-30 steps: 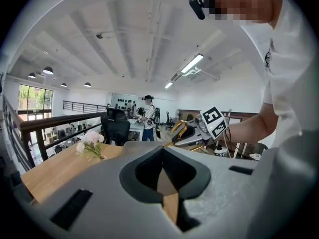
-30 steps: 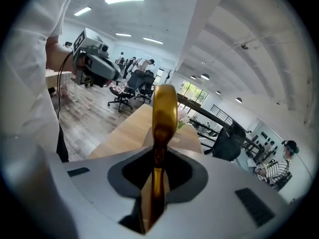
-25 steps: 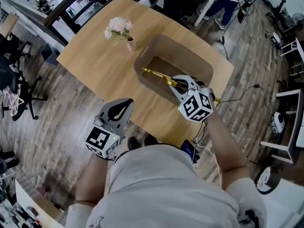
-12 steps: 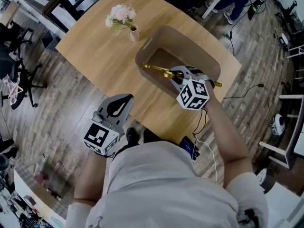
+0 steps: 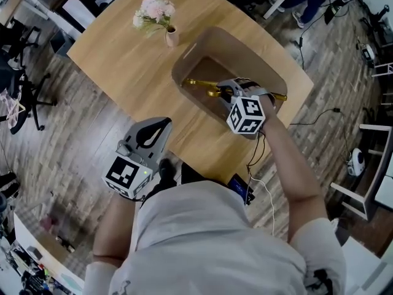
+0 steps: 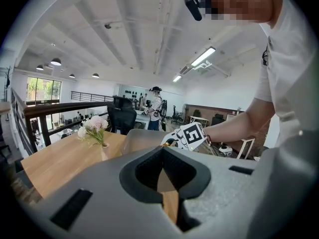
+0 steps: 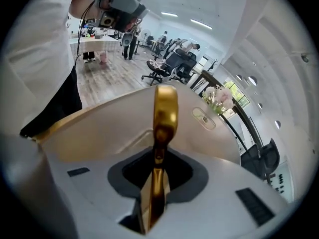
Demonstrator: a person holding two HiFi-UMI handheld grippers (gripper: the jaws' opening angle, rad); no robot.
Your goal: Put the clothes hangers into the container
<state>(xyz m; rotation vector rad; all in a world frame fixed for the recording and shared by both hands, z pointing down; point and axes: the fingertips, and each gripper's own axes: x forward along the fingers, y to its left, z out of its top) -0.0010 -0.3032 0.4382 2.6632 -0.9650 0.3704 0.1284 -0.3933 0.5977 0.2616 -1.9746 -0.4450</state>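
A gold clothes hanger (image 5: 201, 86) lies across the inside of the tan container (image 5: 202, 45) on the wooden table (image 5: 123, 66). My right gripper (image 5: 231, 91) is shut on the hanger's middle and holds it low inside the container. In the right gripper view the gold hanger (image 7: 164, 108) runs straight out from the closed jaws of the right gripper (image 7: 155, 190), with the container wall (image 7: 109, 123) behind it. My left gripper (image 5: 159, 129) hangs off the table's near edge, shut and holding nothing. The left gripper (image 6: 167, 193) looks toward the right gripper's marker cube (image 6: 192, 136).
A small vase of pink flowers (image 5: 156, 17) stands on the table just left of the container. Office chairs (image 5: 18, 97) stand on the wood floor to the left, and cables (image 5: 319, 118) run across the floor to the right.
My right gripper has carried the gold hanger farther over and down into the container. The left gripper has stayed at the table's near edge.
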